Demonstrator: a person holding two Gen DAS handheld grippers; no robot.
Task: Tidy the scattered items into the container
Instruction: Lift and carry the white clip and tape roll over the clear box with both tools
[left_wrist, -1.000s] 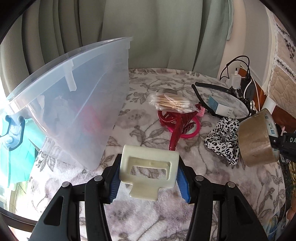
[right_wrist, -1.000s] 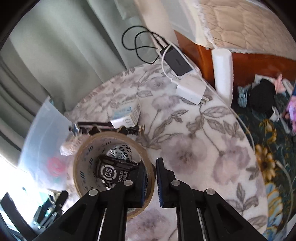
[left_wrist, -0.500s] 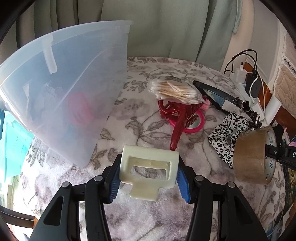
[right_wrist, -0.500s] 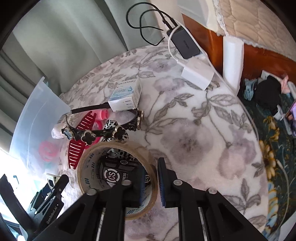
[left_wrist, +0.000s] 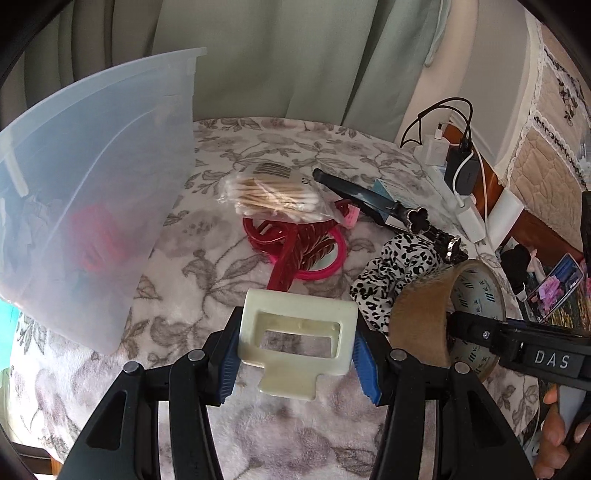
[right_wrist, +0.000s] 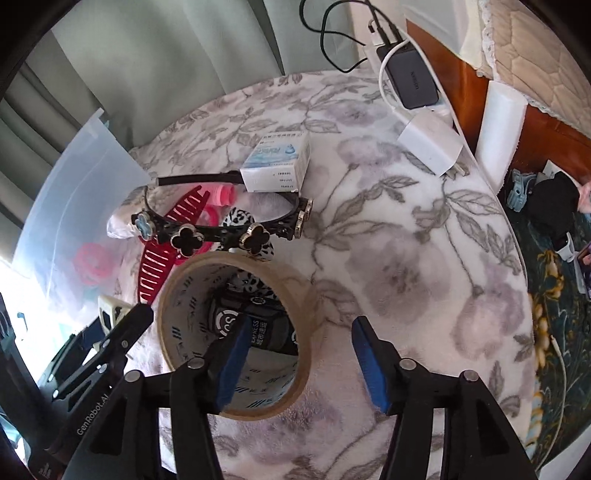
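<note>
My left gripper (left_wrist: 297, 354) is shut on a cream plastic clip (left_wrist: 295, 341), held low over the floral cloth. The clear plastic container (left_wrist: 92, 177) stands to its left. My right gripper (right_wrist: 301, 360) is open; its left finger sits inside the brown tape roll (right_wrist: 236, 332), which rests on the cloth, also in the left wrist view (left_wrist: 443, 317). Scattered on the table are a bag of cotton swabs (left_wrist: 273, 195), a red hair claw (left_wrist: 295, 251), a leopard scrunchie (left_wrist: 395, 273), a black clover headband (right_wrist: 221, 232) and a small white-blue box (right_wrist: 277, 162).
A charger (right_wrist: 432, 142), a black power brick (right_wrist: 410, 77) and cables lie at the table's far right edge. Curtains hang behind the table. A wooden bed frame (right_wrist: 546, 122) and floor clutter lie to the right.
My right gripper has opened and let go of the tape roll, which now rests on the cloth. My left gripper has drifted right, away from the container, still holding the clip.
</note>
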